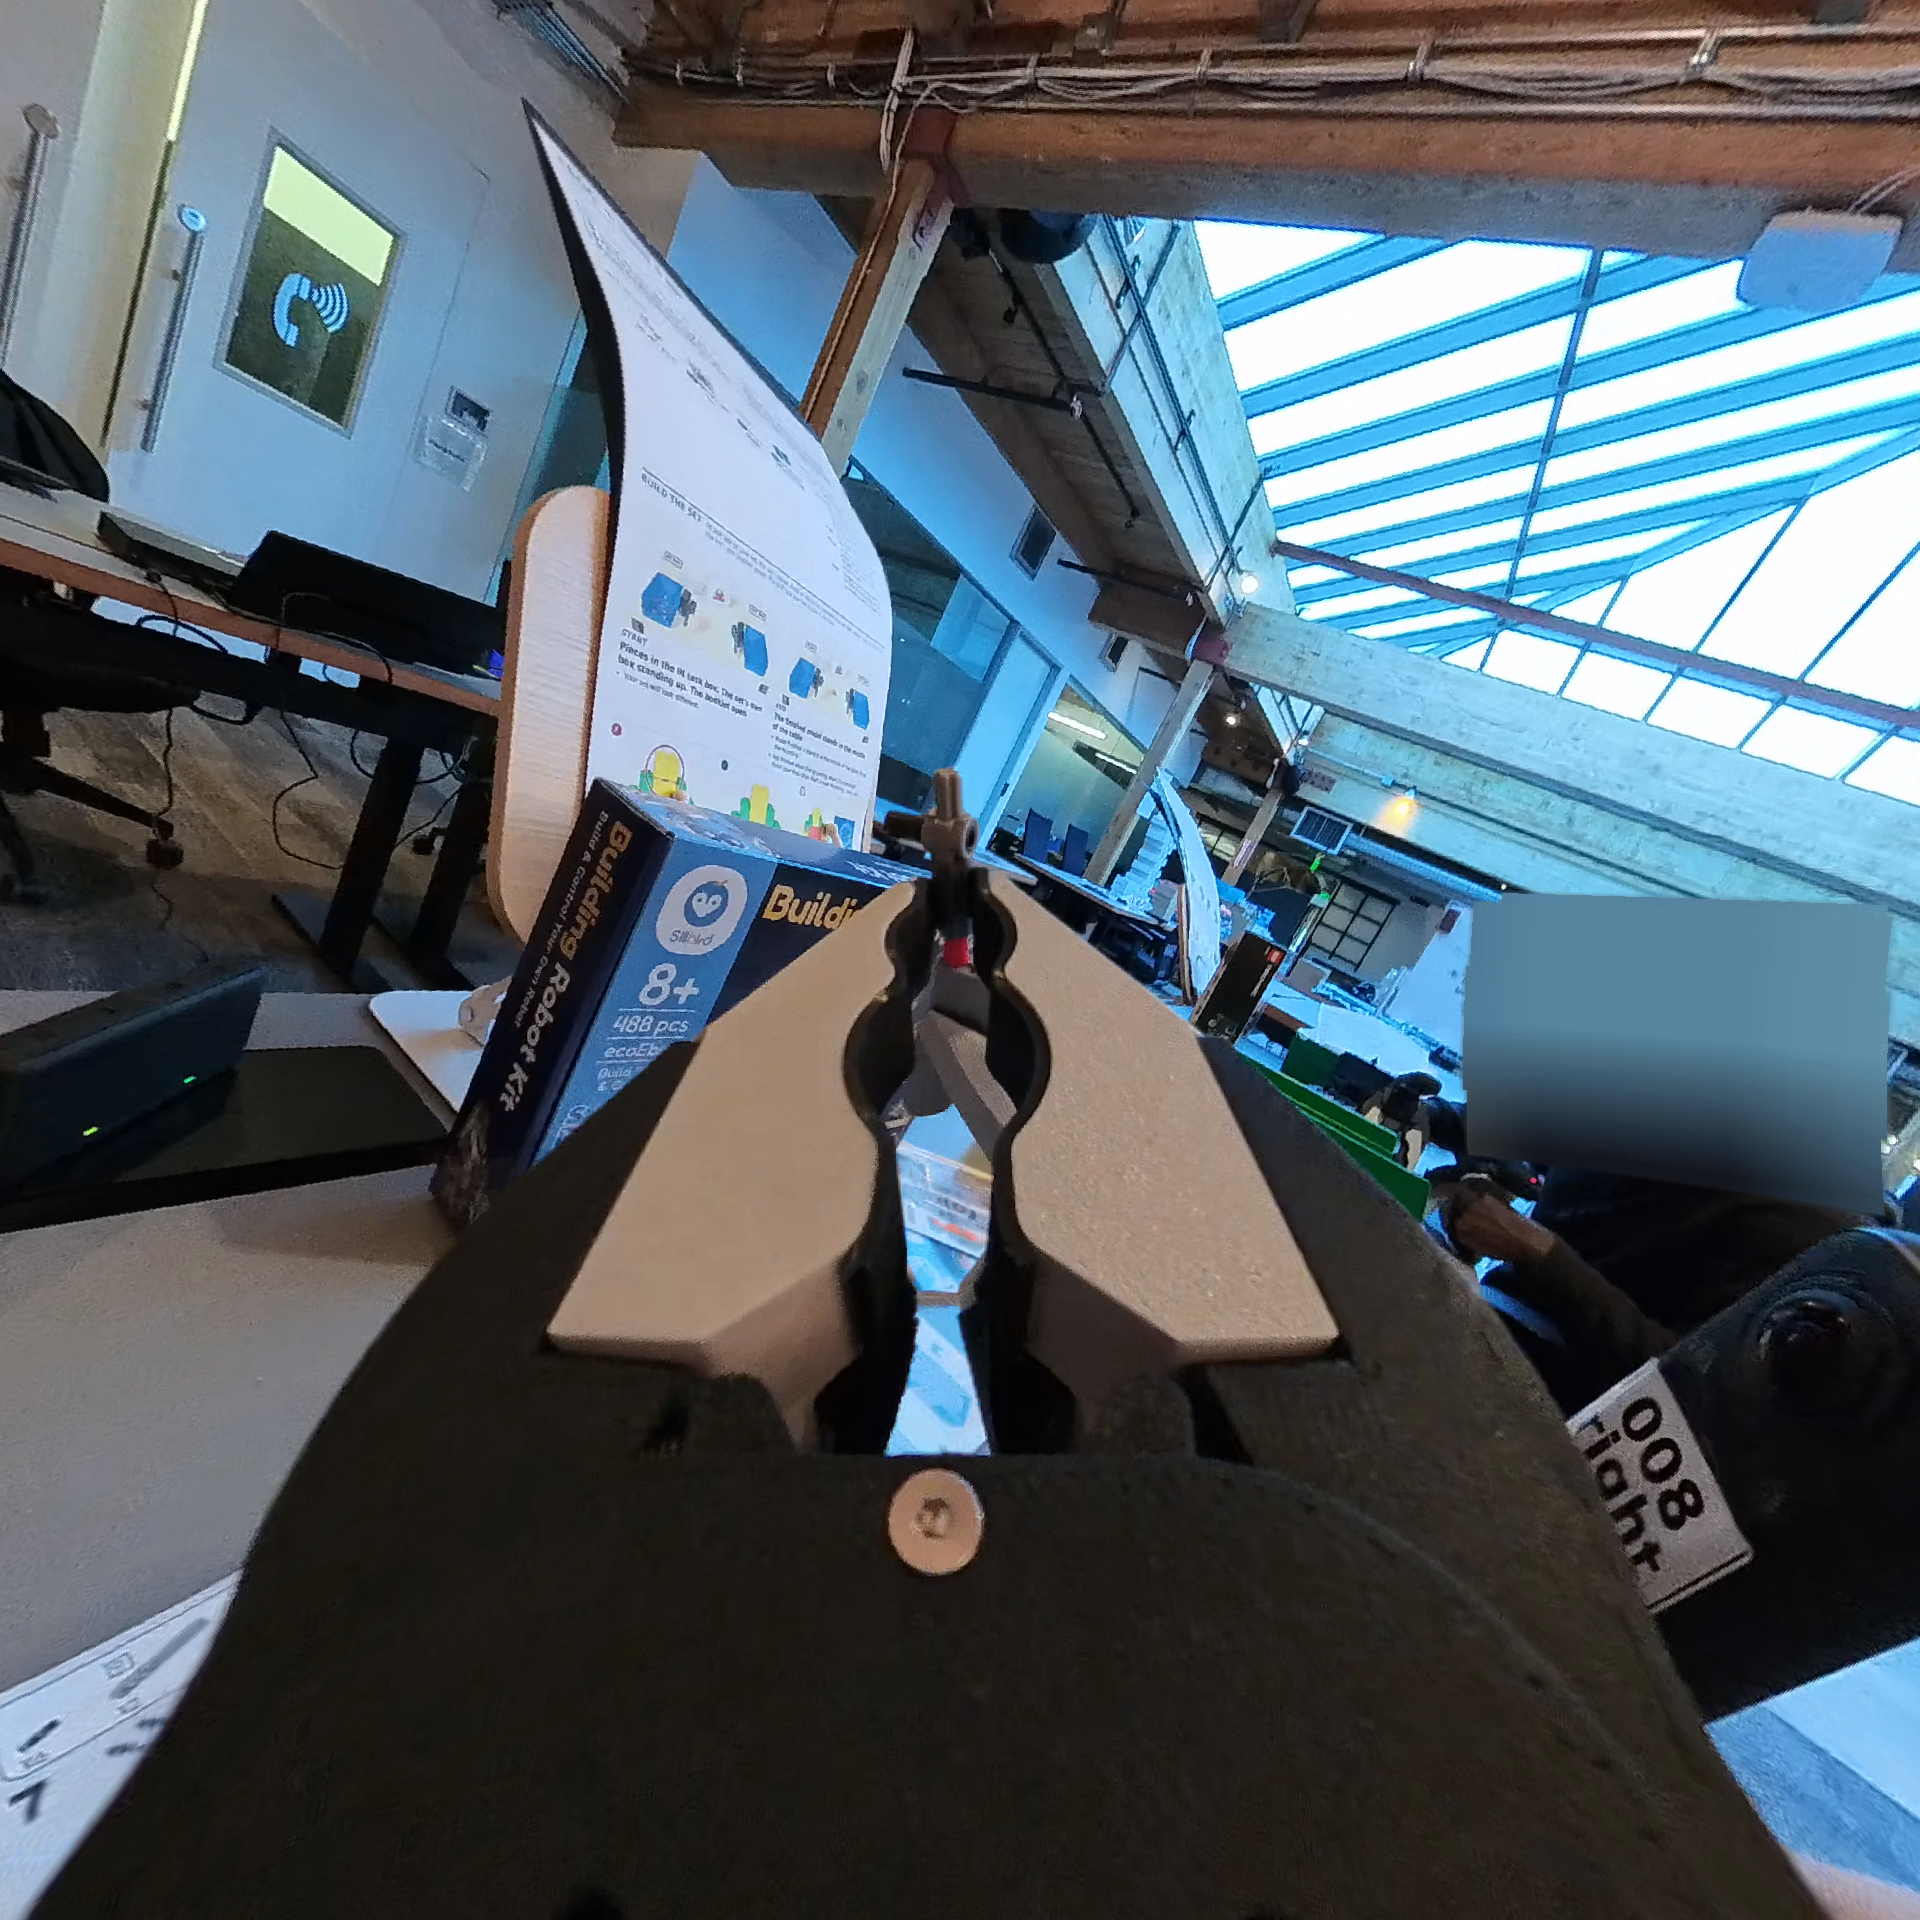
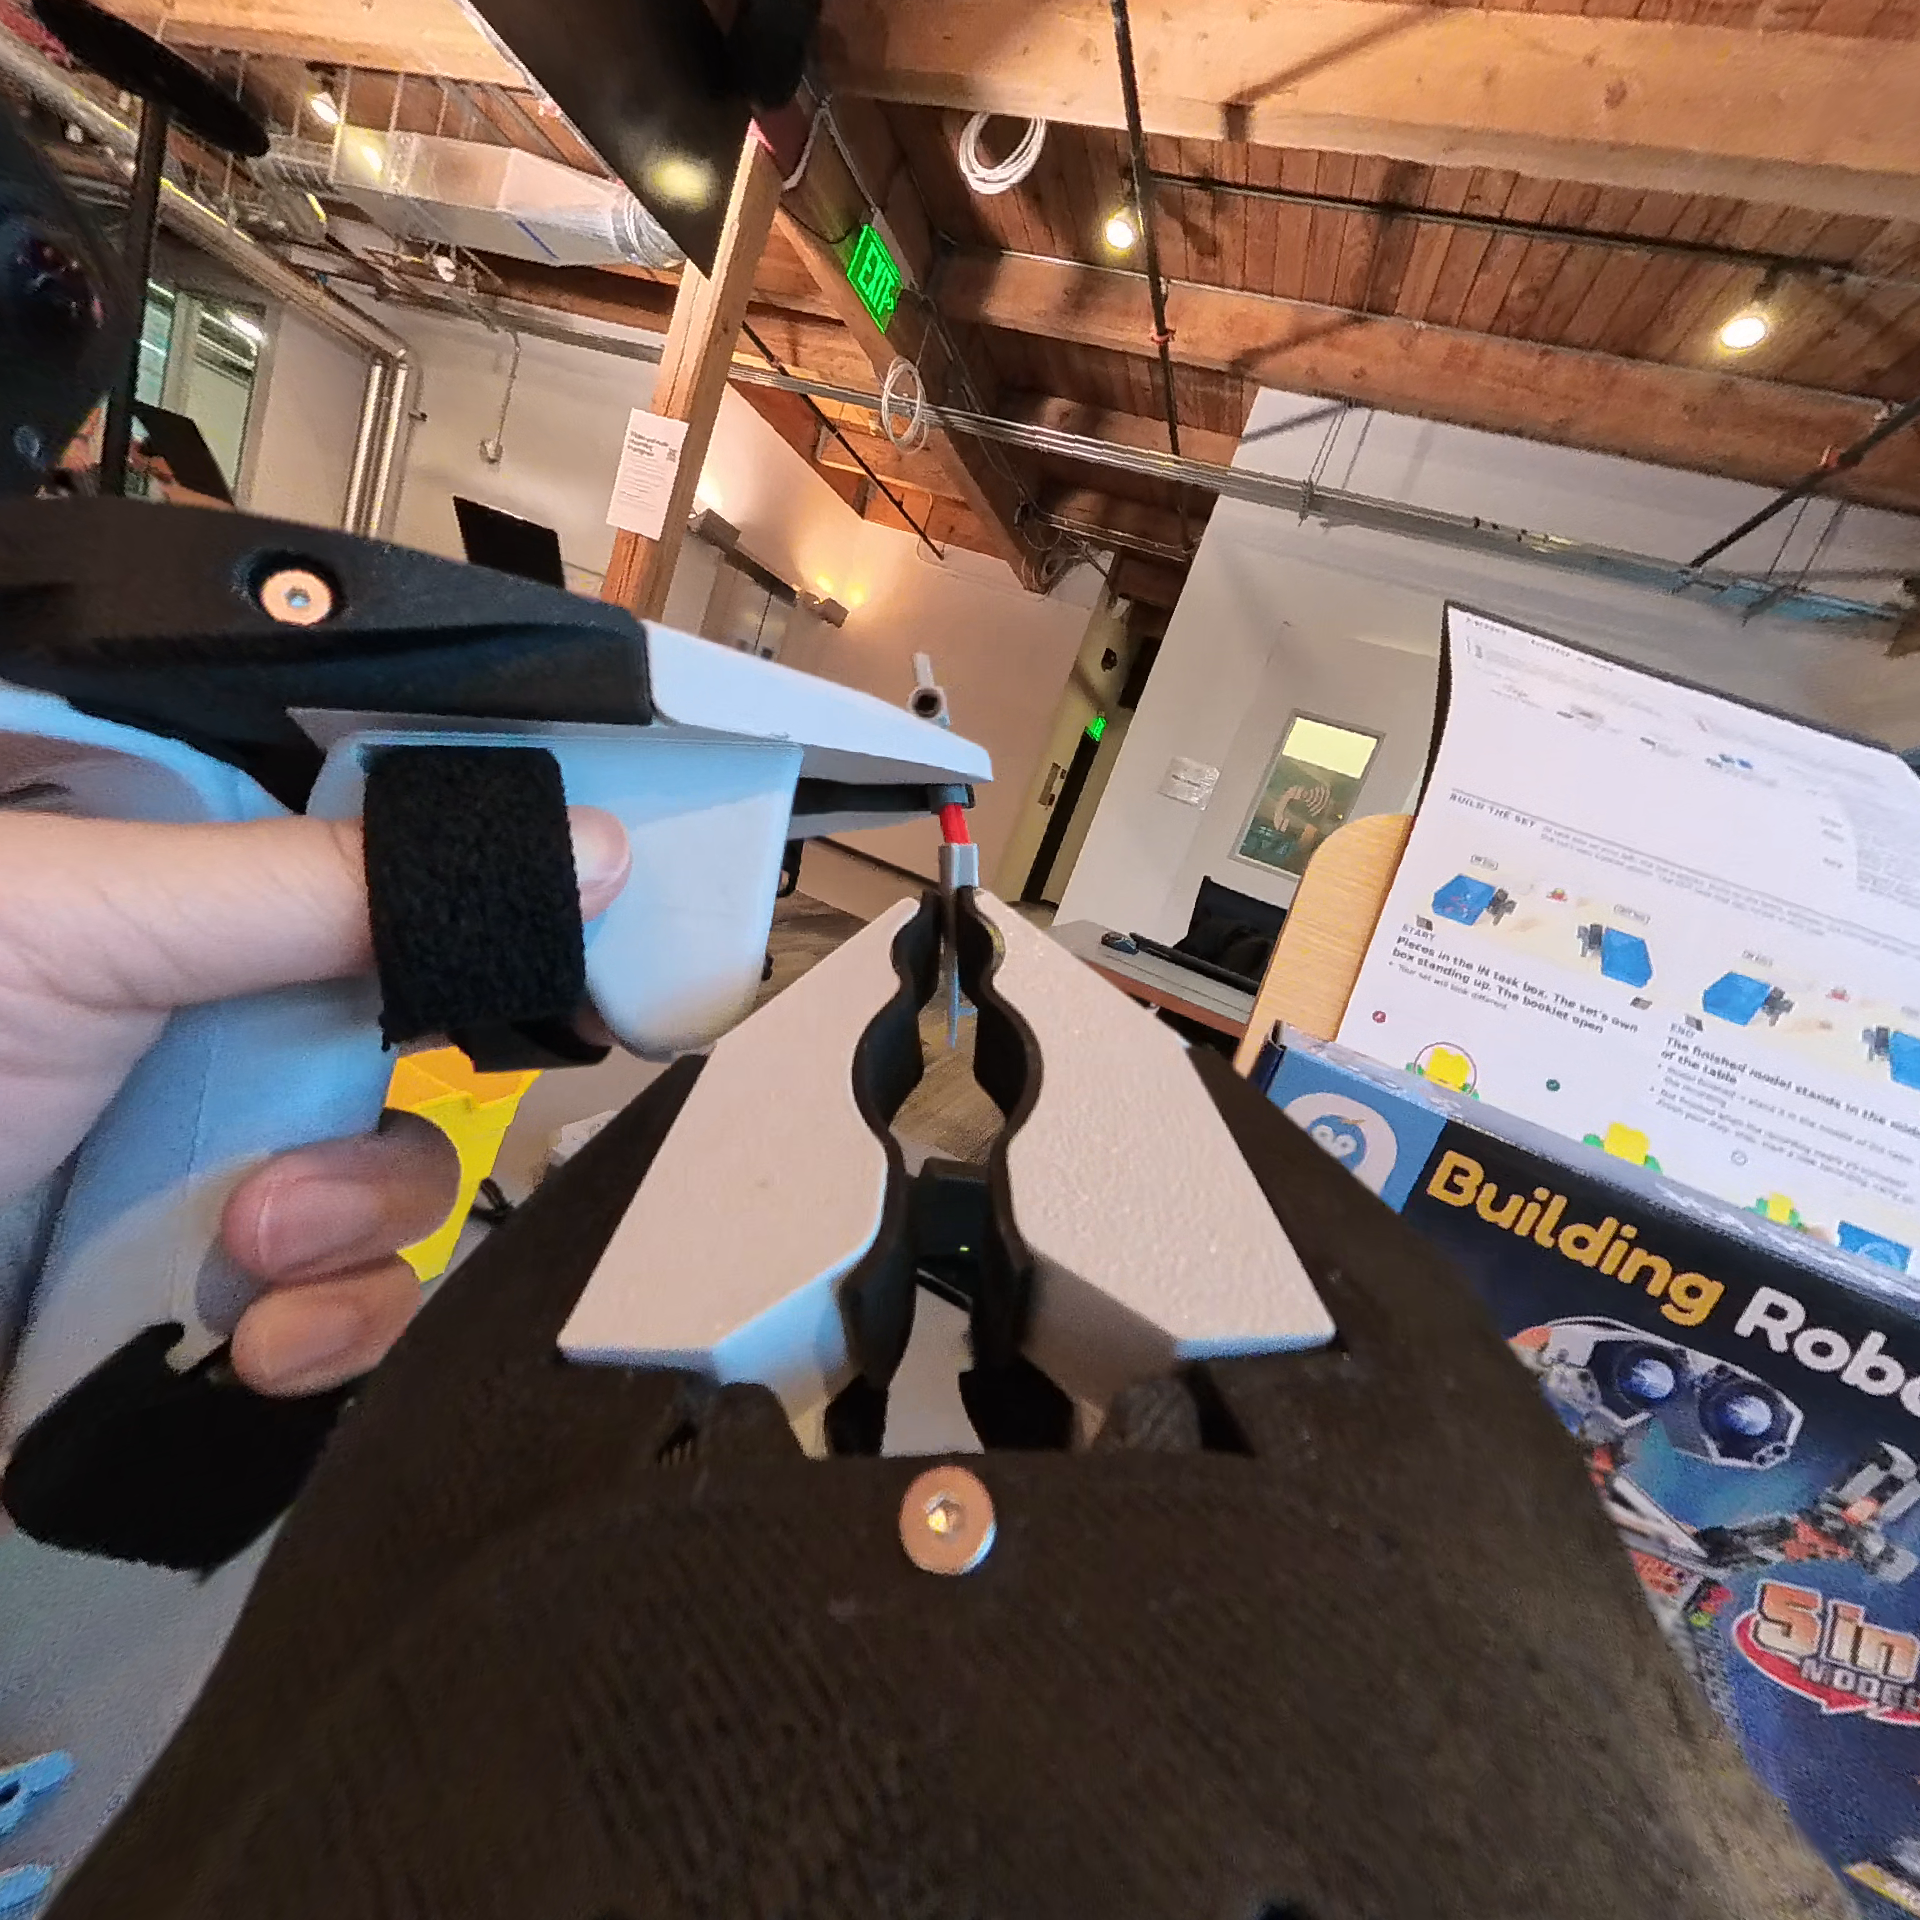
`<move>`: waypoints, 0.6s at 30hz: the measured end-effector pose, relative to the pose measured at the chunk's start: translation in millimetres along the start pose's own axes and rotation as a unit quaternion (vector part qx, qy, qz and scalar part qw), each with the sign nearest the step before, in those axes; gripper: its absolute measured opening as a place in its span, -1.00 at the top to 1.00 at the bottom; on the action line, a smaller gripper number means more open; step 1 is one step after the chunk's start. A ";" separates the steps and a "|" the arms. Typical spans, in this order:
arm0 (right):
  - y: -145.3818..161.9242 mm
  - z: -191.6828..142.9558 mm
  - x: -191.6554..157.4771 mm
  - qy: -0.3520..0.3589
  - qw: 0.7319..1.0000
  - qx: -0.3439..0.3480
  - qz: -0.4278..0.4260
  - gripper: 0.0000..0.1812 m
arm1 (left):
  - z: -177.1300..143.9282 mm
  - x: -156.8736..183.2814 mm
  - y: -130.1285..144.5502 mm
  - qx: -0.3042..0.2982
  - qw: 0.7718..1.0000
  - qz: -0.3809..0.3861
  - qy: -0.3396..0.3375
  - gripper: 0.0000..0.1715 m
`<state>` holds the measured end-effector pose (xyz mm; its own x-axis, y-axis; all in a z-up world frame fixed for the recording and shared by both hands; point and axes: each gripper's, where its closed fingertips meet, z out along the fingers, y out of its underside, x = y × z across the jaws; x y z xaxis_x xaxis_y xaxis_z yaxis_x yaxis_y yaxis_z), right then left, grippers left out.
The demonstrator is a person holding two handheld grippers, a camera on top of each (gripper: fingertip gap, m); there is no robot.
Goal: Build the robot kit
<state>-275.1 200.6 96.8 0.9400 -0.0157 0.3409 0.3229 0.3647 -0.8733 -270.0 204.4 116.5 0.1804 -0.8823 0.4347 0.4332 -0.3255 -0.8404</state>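
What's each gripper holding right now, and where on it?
One small grey and red brick assembly. The left gripper pinches its red axle end; the right gripper pinches the thin grey piece at the other end.

A blue kit box point(image 1: 634, 997) stands upright on a pale table point(image 1: 187, 1371), a curling instruction sheet point(image 1: 727, 582) propped on a wooden stand point(image 1: 551, 707) just behind it — beyond, a yellow bin point(image 2: 457, 1132), desks and timber beams point(image 2: 1351, 94) under a skylight point(image 1: 1621, 436).
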 end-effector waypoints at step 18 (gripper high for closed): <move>5.4 5.5 -2.0 -0.039 0.996 -0.008 -0.083 0.99 | 0.7 -7.7 1.8 -0.055 0.998 0.009 0.009 0.94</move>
<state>-275.8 207.7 93.3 0.8627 -0.0015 0.5058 0.4744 0.3492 -0.8081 -270.0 210.8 111.8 0.1705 -0.8939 0.4147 0.3297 -0.3448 -0.8789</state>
